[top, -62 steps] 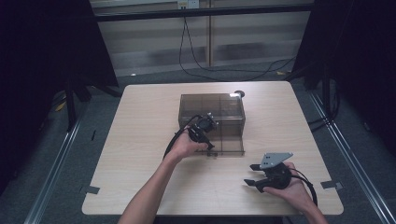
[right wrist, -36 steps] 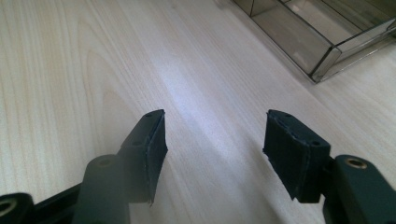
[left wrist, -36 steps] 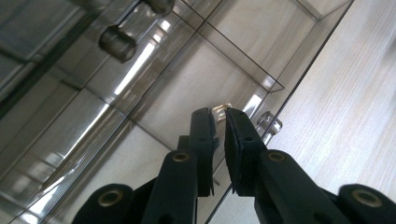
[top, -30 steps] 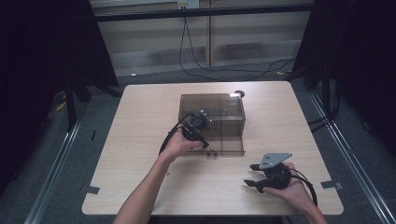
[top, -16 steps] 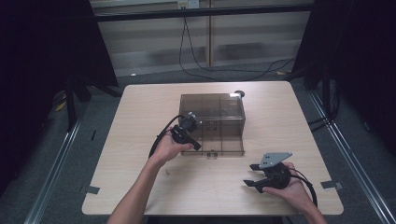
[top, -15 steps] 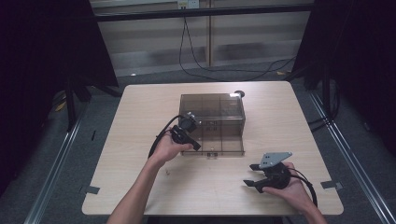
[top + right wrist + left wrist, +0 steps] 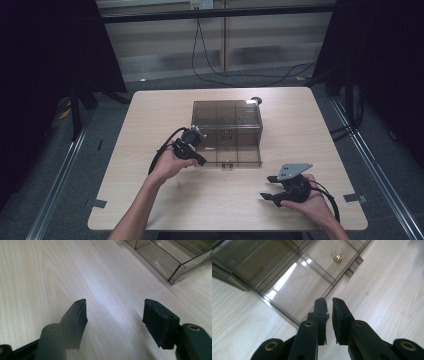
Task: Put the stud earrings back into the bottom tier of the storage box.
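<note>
Bears everything on a pale wooden table (image 7: 150, 125), bare apart from 1 thing and 2 tools.

Stands at the middle of it: a smoky clear box (image 7: 227, 112), divided into compartments, with its low front part reaching toward 6 o'clock, probably so the inside lies within reach from the person's side.

Hovers at 8 o'clock of the box, just beside its front left corner: the left gripper (image 7: 329, 303), jaws drawn almost together with a thin slit between and nothing in it, likely narrowed to catch something small.

Rests at 5 o'clock of the box, well apart from it and near the table's front edge: the right gripper (image 7: 115, 312), jaws spread wide and empty, seemingly parked to leave the box free for the other hand.

Sits on the box's 6 o'clock edge: 1 small brass knob (image 7: 337, 257), untouched, ahead of the left jaws, apparently the handle meant for that pinch.
</note>
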Available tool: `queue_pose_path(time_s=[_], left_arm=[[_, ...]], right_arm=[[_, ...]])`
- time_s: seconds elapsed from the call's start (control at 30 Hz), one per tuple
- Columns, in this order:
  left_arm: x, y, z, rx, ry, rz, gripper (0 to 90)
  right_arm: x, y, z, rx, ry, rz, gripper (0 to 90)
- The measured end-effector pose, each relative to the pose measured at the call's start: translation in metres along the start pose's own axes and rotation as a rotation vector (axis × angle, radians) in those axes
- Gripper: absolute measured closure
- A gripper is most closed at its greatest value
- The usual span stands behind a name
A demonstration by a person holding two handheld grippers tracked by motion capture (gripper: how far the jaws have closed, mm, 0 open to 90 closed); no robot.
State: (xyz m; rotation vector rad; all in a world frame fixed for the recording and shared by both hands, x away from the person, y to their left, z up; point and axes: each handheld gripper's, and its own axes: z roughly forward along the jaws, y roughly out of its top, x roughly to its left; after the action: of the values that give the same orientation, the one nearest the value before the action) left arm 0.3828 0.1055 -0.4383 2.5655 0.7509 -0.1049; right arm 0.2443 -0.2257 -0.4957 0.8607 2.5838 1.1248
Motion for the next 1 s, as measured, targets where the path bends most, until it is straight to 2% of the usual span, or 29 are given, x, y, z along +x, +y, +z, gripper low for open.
queue_pose_path(time_s=[0.03, 0.13, 0.27, 0.57, 0.63, 0.77, 1.0], left_arm=[[-0.001, -0.002, 0.0, -0.006, 0.002, -0.009, 82.0], [-0.002, -0.007, -0.001, 0.007, 0.008, 0.009, 82.0], [-0.003, -0.013, -0.003, 0.0, 0.01, -0.004, 82.0], [-0.003, -0.032, -0.008, 0.018, 0.016, -0.017, 82.0], [-0.001, -0.036, -0.009, 0.035, 0.005, -0.013, 82.0], [0.0, -0.046, -0.01, 0.032, -0.004, -0.023, 81.8], [0.001, -0.064, -0.01, 0.032, 0.009, -0.042, 80.4]], right_arm=[[0.0, 0.0, 0.0, 0.0, 0.001, -0.002, 36.2], [0.0, 0.0, 0.001, 0.001, 0.003, 0.003, 36.2], [0.0, 0.0, 0.001, 0.003, 0.002, 0.0, 36.2], [0.0, 0.0, 0.001, 0.007, 0.002, -0.002, 36.4], [0.0, 0.0, 0.001, 0.004, 0.004, -0.002, 36.3], [0.0, 0.0, 0.001, 0.011, 0.001, 0.001, 36.3], [0.0, 0.0, 0.002, 0.017, 0.006, -0.002, 36.4]])
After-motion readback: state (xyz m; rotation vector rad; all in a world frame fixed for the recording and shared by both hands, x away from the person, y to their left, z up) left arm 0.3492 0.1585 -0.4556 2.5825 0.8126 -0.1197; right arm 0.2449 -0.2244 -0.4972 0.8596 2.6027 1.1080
